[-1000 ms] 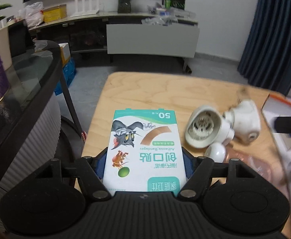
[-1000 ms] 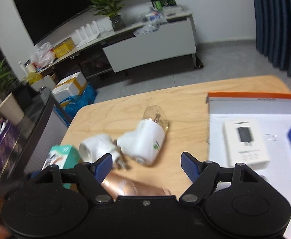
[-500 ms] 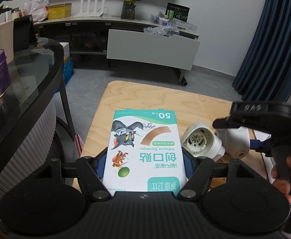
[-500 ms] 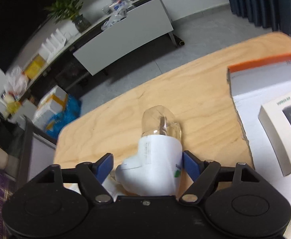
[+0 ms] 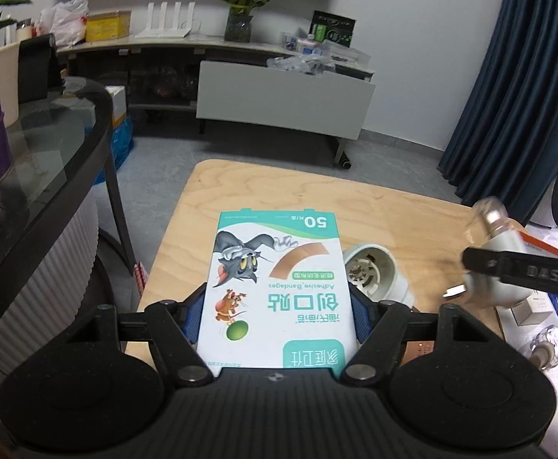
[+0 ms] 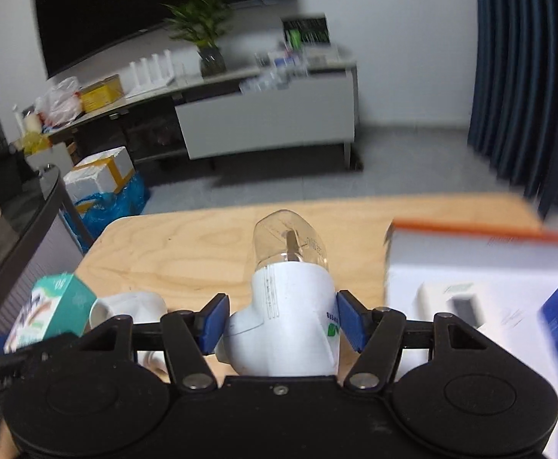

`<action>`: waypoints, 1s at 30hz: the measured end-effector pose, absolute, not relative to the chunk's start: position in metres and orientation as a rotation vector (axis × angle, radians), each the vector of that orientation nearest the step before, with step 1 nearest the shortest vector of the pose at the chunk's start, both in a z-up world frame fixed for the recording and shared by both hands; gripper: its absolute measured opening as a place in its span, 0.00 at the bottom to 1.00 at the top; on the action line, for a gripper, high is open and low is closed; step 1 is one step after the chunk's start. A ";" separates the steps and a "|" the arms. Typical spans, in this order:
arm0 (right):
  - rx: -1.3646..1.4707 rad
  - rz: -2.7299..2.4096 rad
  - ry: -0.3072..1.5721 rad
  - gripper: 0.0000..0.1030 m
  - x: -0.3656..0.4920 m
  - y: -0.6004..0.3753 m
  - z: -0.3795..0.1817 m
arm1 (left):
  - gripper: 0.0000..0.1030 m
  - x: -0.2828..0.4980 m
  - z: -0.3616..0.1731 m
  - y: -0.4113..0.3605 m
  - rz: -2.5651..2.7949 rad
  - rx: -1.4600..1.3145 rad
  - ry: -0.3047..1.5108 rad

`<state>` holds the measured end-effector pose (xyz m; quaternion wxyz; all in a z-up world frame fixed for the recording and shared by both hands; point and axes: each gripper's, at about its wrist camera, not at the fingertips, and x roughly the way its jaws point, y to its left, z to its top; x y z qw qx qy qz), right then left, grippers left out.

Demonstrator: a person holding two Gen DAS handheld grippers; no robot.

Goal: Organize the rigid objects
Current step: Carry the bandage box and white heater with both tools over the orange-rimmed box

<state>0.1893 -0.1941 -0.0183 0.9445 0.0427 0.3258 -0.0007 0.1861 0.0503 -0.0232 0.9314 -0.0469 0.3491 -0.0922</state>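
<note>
Two things are held above the wooden worktop [image 5: 240, 191]. The bandage box [image 5: 279, 290] is squeezed by the left hand-held gripper [image 5: 277, 315]. The white plug light [image 6: 286, 317] is squeezed by the right hand-held gripper [image 6: 281, 323]. A white round socket [image 5: 374, 273] lies at 3 o'clock of the box

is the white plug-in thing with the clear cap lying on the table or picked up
Picked up: the right gripper is shut on the white plug-in device, blue pads pressing its sides.
</note>
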 end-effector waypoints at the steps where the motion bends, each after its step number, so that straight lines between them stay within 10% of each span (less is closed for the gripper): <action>1: 0.051 -0.004 0.640 0.72 0.183 -0.192 -0.014 | 0.70 0.185 -0.023 0.049 -0.190 -0.088 0.711; 30: 0.170 -0.162 0.487 0.72 -0.002 -0.298 0.047 | 0.70 0.065 0.036 -0.038 -0.366 -0.038 0.590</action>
